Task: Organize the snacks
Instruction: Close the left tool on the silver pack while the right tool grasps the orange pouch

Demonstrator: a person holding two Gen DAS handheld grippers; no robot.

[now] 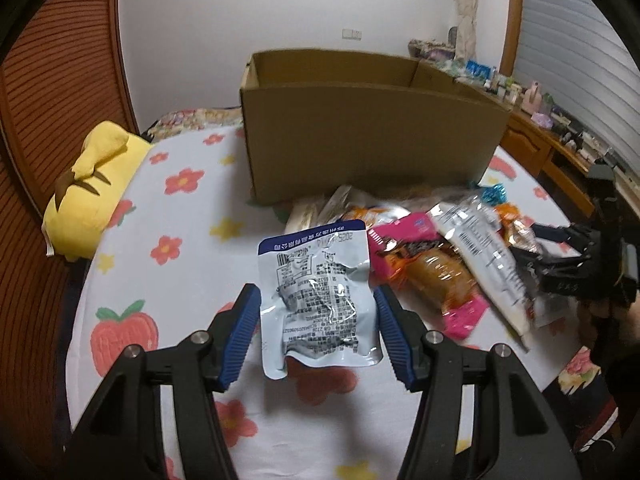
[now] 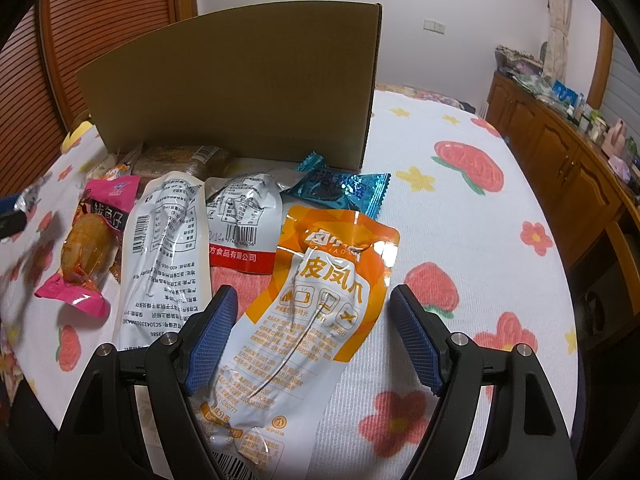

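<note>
Snacks: your pile lies on the bed (image 2: 460, 220) before the box (image 2: 240, 92)
White pouch (image 1: 318, 300): between your left gripper (image 1: 318, 320) fingers, spread wide, long axis toward box
Orange pouch (image 2: 316, 308): between your right gripper (image 2: 312, 336) fingers, also spread, top leaning right

one cardboard box (image 1: 360, 132), one yellow pillow (image 1: 90, 188)

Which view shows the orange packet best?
The right wrist view: the orange packet lies front side up between the open right gripper fingers, print readable. The left wrist view shows only a small, blurred orange sliver behind the long white packet, probably the same packet.
</note>
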